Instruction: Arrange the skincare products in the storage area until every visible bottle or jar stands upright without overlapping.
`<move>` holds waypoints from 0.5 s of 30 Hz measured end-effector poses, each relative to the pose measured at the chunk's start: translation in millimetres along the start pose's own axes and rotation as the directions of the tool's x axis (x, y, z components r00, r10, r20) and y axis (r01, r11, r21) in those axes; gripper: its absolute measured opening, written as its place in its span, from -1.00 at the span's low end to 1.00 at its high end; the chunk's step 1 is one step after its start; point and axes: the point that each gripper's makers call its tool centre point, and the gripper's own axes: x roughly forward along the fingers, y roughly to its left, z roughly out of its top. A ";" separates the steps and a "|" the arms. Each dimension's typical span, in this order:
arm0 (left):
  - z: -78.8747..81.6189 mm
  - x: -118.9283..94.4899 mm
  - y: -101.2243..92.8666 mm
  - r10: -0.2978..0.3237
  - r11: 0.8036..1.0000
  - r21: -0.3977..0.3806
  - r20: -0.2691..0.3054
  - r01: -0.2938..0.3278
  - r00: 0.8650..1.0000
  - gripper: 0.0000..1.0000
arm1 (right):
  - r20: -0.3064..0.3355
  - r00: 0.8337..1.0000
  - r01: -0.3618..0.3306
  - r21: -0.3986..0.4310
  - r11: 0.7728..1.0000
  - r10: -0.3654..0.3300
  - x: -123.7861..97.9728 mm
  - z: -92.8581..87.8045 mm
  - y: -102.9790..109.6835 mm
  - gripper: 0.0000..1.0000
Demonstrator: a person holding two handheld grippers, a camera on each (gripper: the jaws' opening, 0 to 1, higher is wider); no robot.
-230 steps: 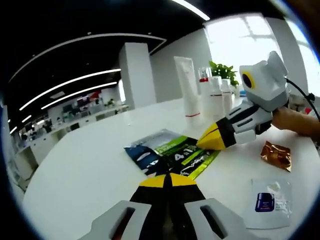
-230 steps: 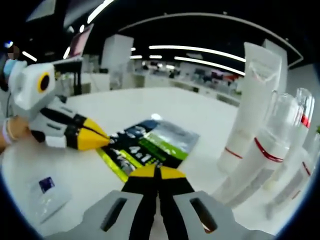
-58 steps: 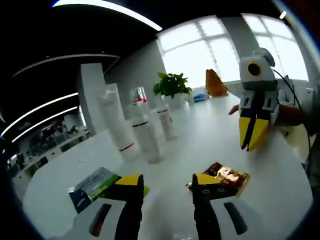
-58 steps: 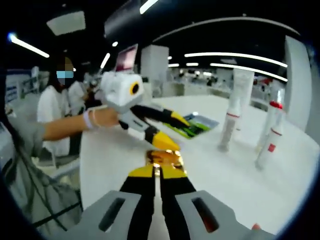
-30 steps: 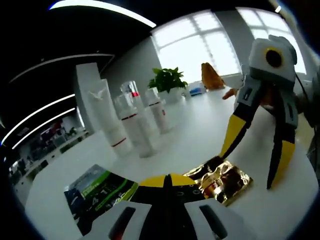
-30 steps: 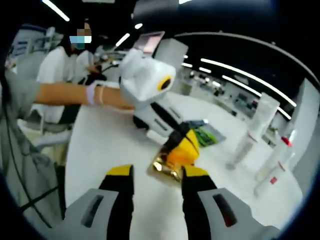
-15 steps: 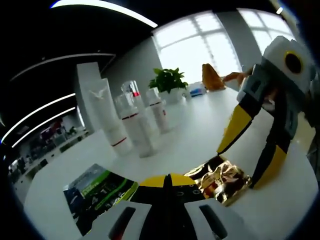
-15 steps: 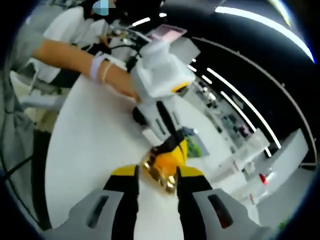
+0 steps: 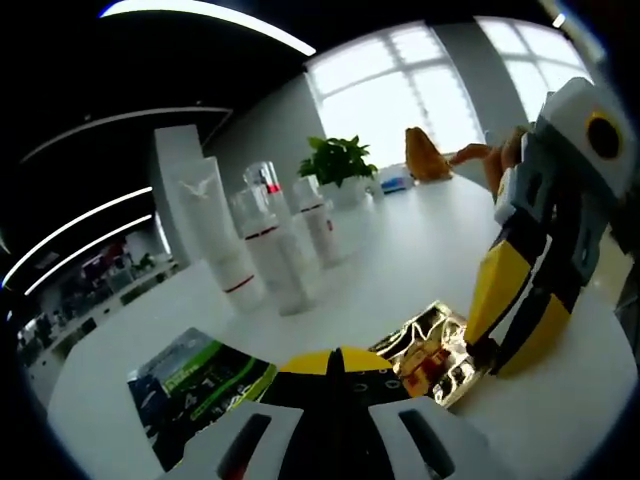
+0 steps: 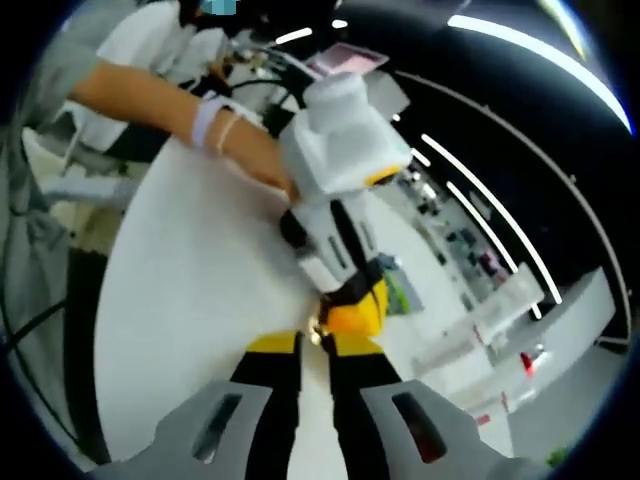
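The gold sachet (image 9: pixel 435 355) lies on the desk (image 9: pixel 380 270) with one edge lifted, caught between both tongs. In the left gripper view the right tongs (image 9: pixel 510 320) come down from the right, and their yellow tips are drawn together on the sachet's near edge. The left tongs (image 9: pixel 335 362) have their tips pressed together at the sachet's other side, touching it; whether foil is actually between them I cannot tell. In the right gripper view the right tongs (image 10: pixel 313 345) are almost closed, with a sliver of gold showing at their tips, and the left tongs (image 10: pixel 350 305) meet them tip to tip. The two-sided hold looks meant to steady the limp packet so it can be lifted or stood, since it would otherwise slide on the smooth desk.

Beyond the sachet stands a row of containers, all upright and close together: a white tube (image 9: pixel 222 235) on its cap, a clear bottle (image 9: pixel 268 255) with a red band, a red-capped bottle behind it, and a smaller bottle (image 9: pixel 315 220). What they hold is not visible. Left of the left tongs a green sachet (image 9: pixel 195 385) lies flat, apart from the gold one. A plant (image 9: pixel 340 165) sits at the far edge.
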 end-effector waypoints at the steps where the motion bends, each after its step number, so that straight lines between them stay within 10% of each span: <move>1: 0.0 0.1 0.1 0.000 1.000 0.000 0.000 0.000 1.000 -1.00 | 0.004 1.000 0.001 0.004 1.000 -0.001 -0.6 0.3 0.2 -0.83; 15: -0.6 2.6 10.1 -0.014 0.997 -0.082 -0.009 0.013 1.000 -0.99 | 0.018 0.999 0.034 0.097 0.995 -0.036 -8.4 1.0 -18.5 -1.00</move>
